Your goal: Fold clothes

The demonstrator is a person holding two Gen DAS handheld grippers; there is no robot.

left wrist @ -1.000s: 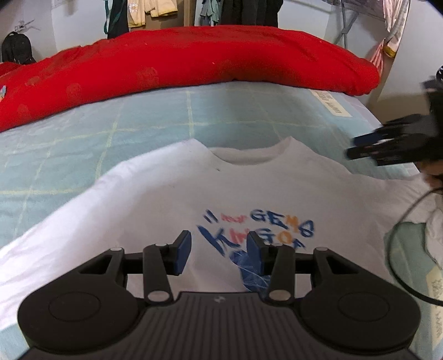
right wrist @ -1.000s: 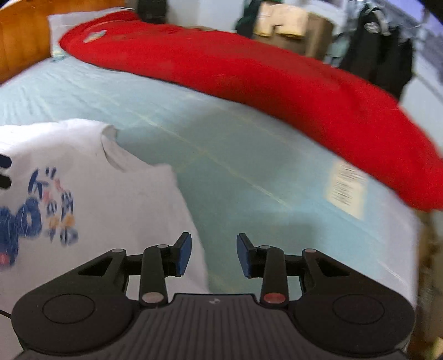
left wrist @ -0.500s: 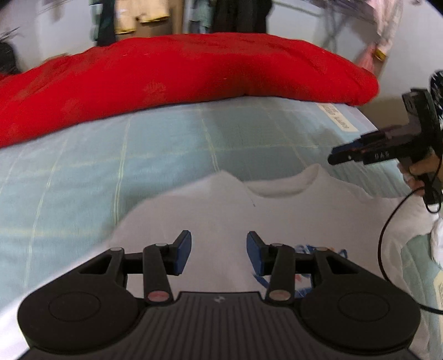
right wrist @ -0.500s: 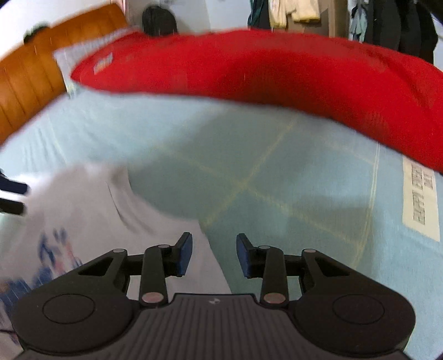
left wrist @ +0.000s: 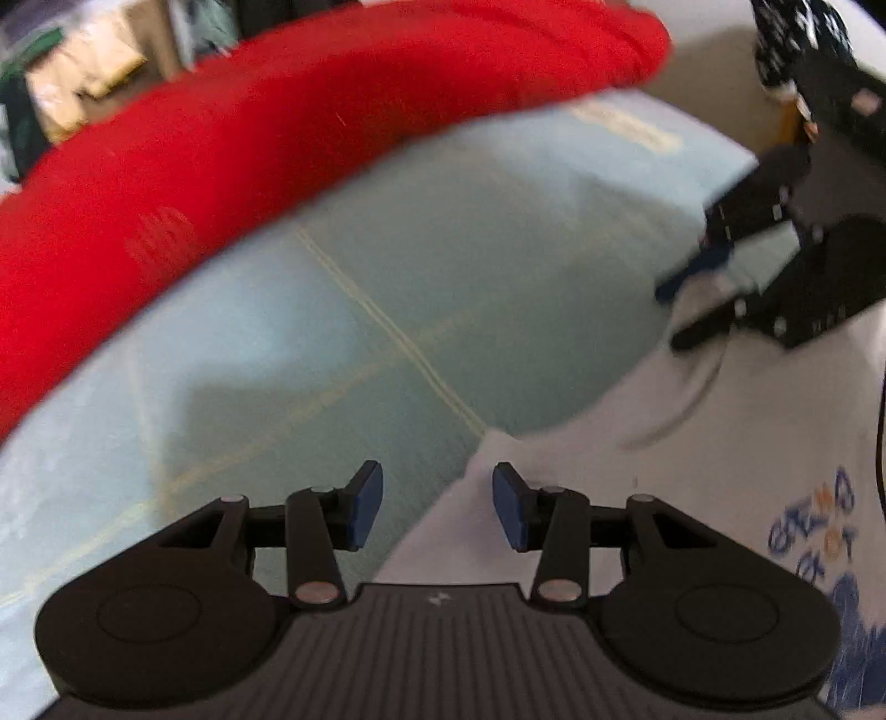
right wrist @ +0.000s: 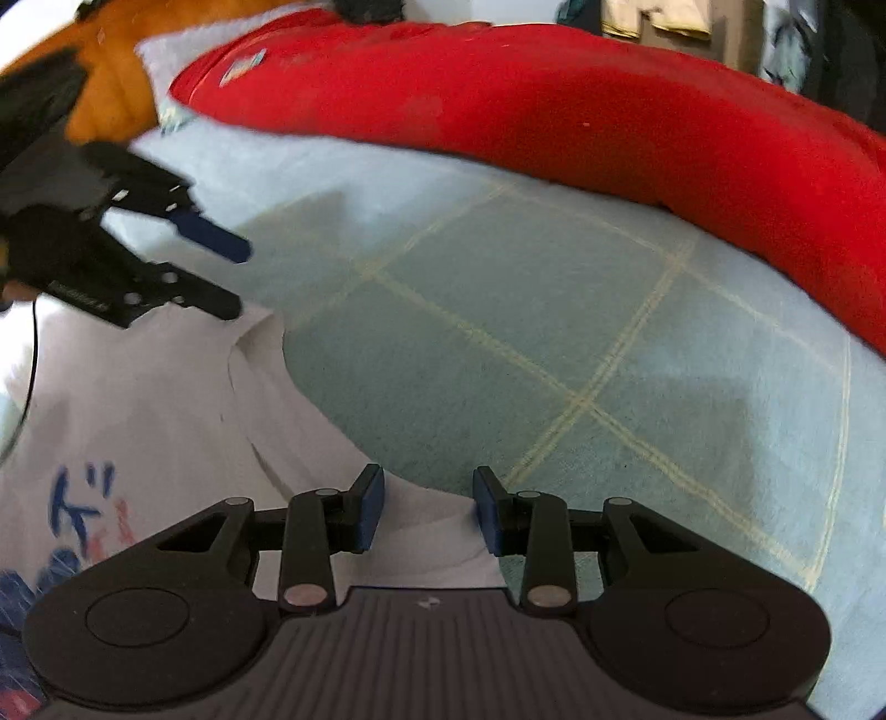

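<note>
We see a white cotton T-shirt with a blue and orange printed design [right wrist: 138,399] lying flat on a pale blue-green bedsheet crossed by thin yellow check lines [right wrist: 554,332]. A long red quilt rolled into a thick bolster [right wrist: 554,111] runs along the far edge of the bed, and a white pillow [right wrist: 166,55] and an orange wooden headboard [right wrist: 116,88] show at the far left corner in the right wrist view.

Our left gripper [left wrist: 437,507] hangs with its blue-padded fingers [left wrist: 365,509] spread wide, empty, over the shirt's shoulder edge where white cloth meets the sheet. Our right gripper [right wrist: 426,509] is likewise spread wide and grips nothing, just above the opposite shoulder edge of the shirt.

Each camera catches the other tool: in the left wrist view the right one sits at the right edge of the picture, over the neckline [left wrist: 686,399]; in the right wrist view the left one sits at the left edge, near the collar corner. A thin black cable [right wrist: 30,376] trails across the shirt.

The left wrist view is blurred. Hanging clothes [right wrist: 653,16] show dimly beyond the bed.
</note>
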